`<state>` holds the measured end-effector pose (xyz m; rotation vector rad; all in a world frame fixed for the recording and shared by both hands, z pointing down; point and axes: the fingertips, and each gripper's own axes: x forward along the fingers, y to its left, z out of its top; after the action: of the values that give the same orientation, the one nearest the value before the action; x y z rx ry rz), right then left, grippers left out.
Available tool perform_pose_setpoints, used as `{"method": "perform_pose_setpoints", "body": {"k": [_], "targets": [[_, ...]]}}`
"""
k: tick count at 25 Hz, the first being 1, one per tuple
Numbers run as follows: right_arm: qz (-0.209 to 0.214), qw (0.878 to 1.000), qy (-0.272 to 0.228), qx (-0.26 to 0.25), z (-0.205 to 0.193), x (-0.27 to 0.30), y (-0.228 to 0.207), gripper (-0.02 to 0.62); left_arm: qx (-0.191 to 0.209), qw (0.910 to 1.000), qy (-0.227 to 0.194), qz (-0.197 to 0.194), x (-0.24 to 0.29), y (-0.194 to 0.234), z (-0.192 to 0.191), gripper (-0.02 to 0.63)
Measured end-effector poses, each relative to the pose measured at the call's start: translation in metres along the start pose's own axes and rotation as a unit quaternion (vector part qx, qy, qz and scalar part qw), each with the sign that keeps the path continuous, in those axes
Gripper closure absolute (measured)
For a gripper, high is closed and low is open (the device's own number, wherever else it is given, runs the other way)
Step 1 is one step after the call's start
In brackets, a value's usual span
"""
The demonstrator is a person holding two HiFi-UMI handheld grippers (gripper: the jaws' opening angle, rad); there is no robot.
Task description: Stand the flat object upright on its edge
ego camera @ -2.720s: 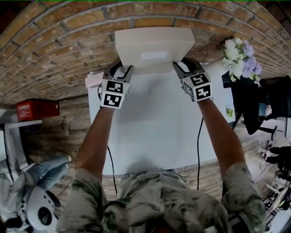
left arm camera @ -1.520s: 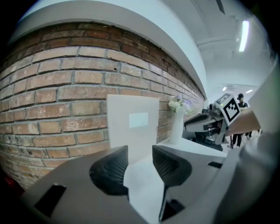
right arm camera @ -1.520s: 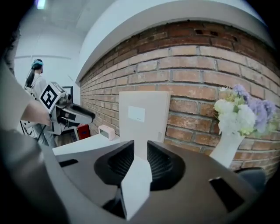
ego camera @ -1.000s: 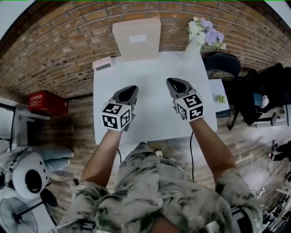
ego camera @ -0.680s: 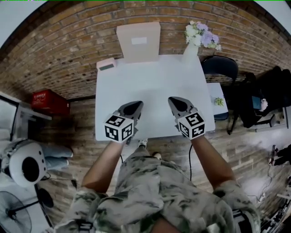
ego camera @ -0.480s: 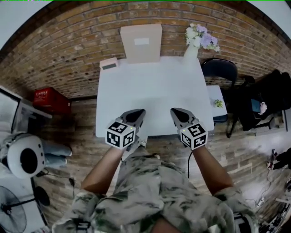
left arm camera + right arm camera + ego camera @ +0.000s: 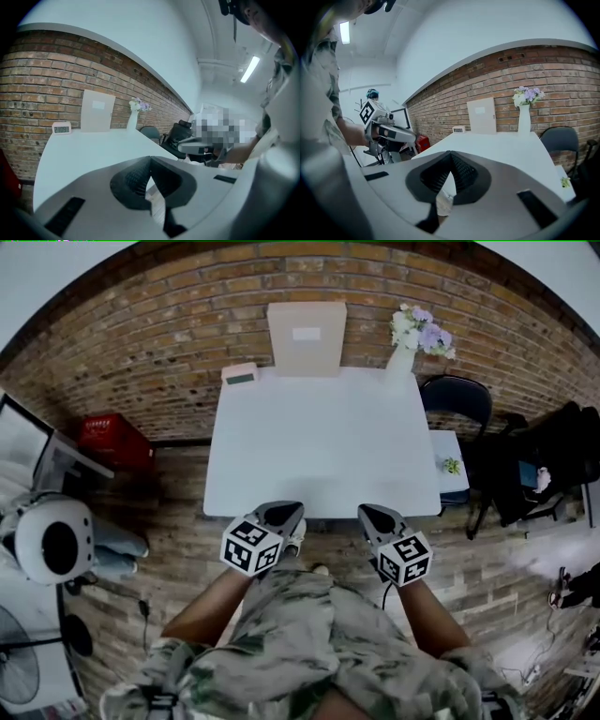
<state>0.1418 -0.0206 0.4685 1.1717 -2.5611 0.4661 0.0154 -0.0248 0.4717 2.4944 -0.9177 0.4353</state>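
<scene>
The beige flat board is seen standing upright on its edge at the far side of the white table, apparently leaned against the brick wall. The left gripper and right gripper are held at the near edge, both with jaws closed together on nothing.

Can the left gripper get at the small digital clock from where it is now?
Probably not without a step forward. The left gripper hangs shut at the near edge of the white table, and the digital clock stands at its far left corner. Only bare tabletop lies between them.
</scene>
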Motion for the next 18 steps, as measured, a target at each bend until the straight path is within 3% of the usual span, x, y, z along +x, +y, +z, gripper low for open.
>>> {"method": "perform_pose_setpoints", "body": {"k": [18], "targets": [[0.032,0.999,0.018,0.014,-0.032,-0.006,0.035,0.574,-0.003,0.9996,0.025,0.011,-0.017,-0.013,-0.04,0.581]]}}
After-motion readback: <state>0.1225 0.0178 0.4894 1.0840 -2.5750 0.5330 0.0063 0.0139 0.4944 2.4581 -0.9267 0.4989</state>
